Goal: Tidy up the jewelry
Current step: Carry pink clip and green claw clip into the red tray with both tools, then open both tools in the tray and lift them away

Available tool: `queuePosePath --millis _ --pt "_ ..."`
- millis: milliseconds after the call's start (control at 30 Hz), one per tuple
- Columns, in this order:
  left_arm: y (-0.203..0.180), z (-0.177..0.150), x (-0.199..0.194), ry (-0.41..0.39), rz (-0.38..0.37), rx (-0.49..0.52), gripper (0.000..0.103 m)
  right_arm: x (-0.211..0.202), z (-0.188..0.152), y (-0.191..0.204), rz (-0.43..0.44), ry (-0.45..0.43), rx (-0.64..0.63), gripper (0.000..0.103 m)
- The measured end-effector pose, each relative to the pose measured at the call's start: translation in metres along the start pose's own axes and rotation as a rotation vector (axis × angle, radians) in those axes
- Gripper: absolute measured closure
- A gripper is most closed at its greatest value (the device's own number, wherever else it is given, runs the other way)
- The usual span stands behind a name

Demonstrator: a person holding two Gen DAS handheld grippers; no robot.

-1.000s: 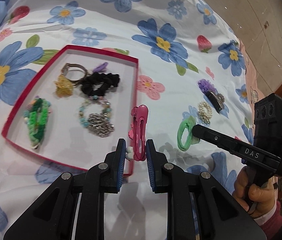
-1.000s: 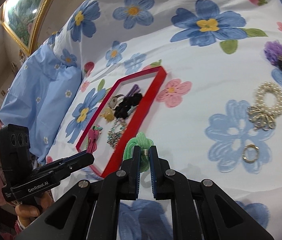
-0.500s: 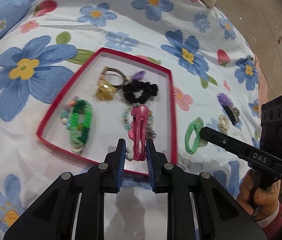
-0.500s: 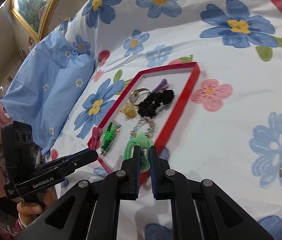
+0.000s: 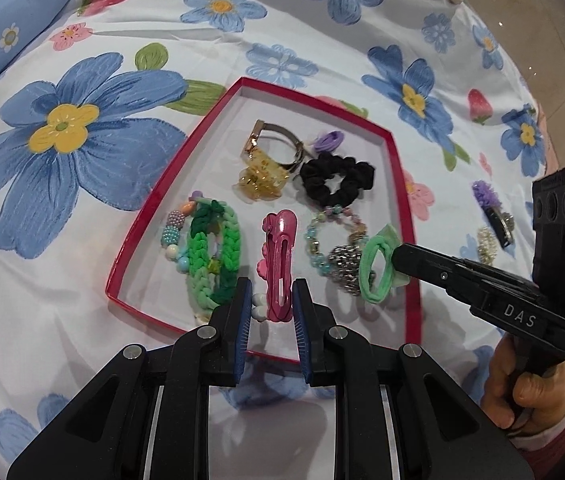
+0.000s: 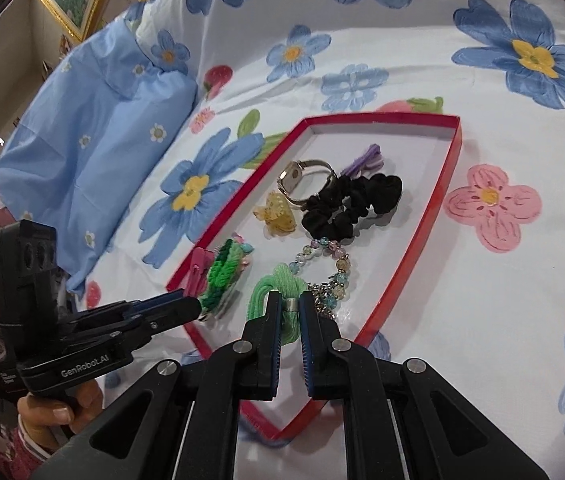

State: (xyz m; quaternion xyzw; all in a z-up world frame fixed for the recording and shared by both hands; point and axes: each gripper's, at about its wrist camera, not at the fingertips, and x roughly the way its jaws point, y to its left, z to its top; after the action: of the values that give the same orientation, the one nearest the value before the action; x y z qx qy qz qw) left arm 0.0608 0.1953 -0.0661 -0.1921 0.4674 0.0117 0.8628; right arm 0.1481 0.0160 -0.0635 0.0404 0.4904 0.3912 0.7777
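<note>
Left tongs (image 5: 268,304): clenched on the pink hair clip (image 5: 278,262), gripping it at its near end beside 2 small white beads.
Clip's long axis: runs straight out along the fingers, away from the left wrist camera, its far tip pointing into the red tray (image 5: 409,276).
Clip's place: held over the tray's near half, between the green braided band (image 5: 212,256) and the beaded bracelet (image 5: 328,240); whether it touches the white floor I cannot tell.
Right tongs (image 6: 290,310): clenched on the light green hair tie (image 6: 278,292), pinching it at its small metal crimp; the loop stands forward of the fingertips.
Tie's place: over the tray's near right part, just above or against the beaded bracelet's metal charms, inside the red wall.
Nearer hand: each already carries its own piece; the 2 tongs are near each other, left one further left.
Pose: both come in from the near edge of the tray, angled downward toward the bed (image 5: 82,320).
Judgement: both pieces look placed for release; letting go of the tie here would likely drop it onto the bracelet.
Left outside: a pearl ring (image 5: 486,242) and a purple-tipped clip (image 5: 490,200) lie on the bed, well apart from the tray.
</note>
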Motion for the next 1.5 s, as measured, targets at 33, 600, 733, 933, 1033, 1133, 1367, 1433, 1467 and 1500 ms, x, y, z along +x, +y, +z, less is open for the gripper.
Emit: queuePosePath --millis 33,600,733,933,1033,1133,1367,1433,1467,1500 --pt "0.000 0.000 0.002 0.005 0.003 0.002 0.085 0.003 0.000 -0.001 -0.009 0.008 -0.005 0.095" --pt "-0.001 0.001 0.033 0.095 0.046 0.026 0.084 0.023 0.002 -0.003 -0.070 0.069 -0.045 0.090" --pt "-0.001 0.002 0.035 0.099 0.047 0.026 0.084 0.024 0.003 -0.002 -0.071 0.070 -0.045 0.090" --pt "-0.002 0.002 0.037 0.110 0.056 0.035 0.084 0.025 0.003 -0.002 -0.075 0.072 -0.047 0.090" --pt "-0.003 0.003 0.038 0.112 0.055 0.037 0.084 0.025 0.004 -0.001 -0.076 0.072 -0.046 0.090" --pt "-0.003 0.003 0.038 0.111 0.053 0.031 0.084 0.026 0.004 -0.001 -0.073 0.075 -0.046 0.089" --pt "-0.002 0.002 0.034 0.112 0.047 0.021 0.082 0.024 0.003 0.000 -0.060 0.073 -0.037 0.084" --pt "-0.002 0.002 0.031 0.105 0.044 0.017 0.077 0.021 0.003 0.000 -0.054 0.062 -0.035 0.080" --pt "-0.002 0.002 0.029 0.101 0.042 0.016 0.073 0.019 0.002 0.001 -0.052 0.055 -0.033 0.079" --pt "-0.003 0.001 0.028 0.098 0.038 0.014 0.071 0.016 0.002 0.000 -0.048 0.042 -0.026 0.077"
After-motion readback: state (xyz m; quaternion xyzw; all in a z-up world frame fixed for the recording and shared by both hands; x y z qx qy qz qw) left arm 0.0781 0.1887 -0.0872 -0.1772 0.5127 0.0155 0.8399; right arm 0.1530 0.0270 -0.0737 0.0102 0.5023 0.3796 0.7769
